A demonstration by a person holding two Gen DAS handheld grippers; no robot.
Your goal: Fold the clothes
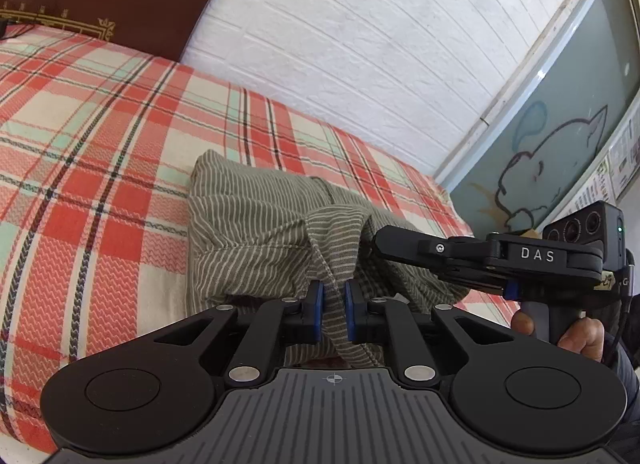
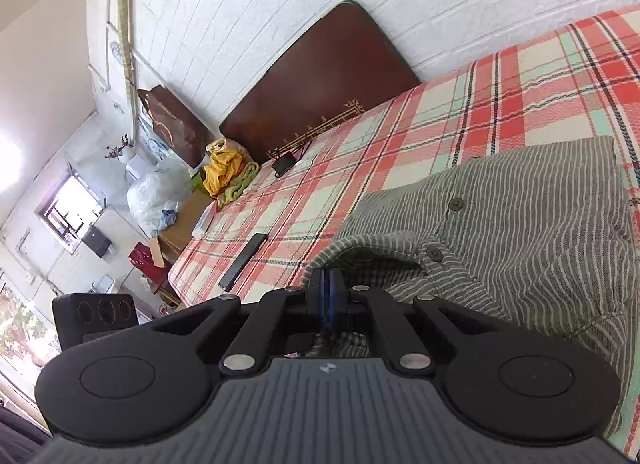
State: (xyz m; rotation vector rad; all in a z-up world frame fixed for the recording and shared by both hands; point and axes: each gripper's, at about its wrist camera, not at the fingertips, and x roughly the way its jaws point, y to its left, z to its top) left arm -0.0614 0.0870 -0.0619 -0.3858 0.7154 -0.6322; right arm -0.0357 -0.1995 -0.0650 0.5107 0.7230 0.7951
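A grey-green striped shirt [image 1: 256, 232] lies bunched on the red plaid bedspread [image 1: 92, 152]. My left gripper [image 1: 334, 304] is shut on a raised fold of the shirt, which runs between its blue pads. The right gripper [image 1: 378, 242] comes in from the right in the left wrist view, its tip against the same raised fold. In the right wrist view the right gripper [image 2: 330, 288] is shut, with the pads pressed together at the shirt's edge [image 2: 520, 232]; two buttons show on the shirt. Whether cloth is pinched there is hard to see.
A dark brown headboard [image 2: 320, 88] stands against the white brick wall. A black phone [image 2: 244, 262] and a small black device with a cable [image 2: 284, 164] lie on the bedspread [image 2: 440, 124]. Bags and piled clothes [image 2: 224, 172] sit beside the bed. A glass panel with a drawing [image 1: 560, 136] is on the right.
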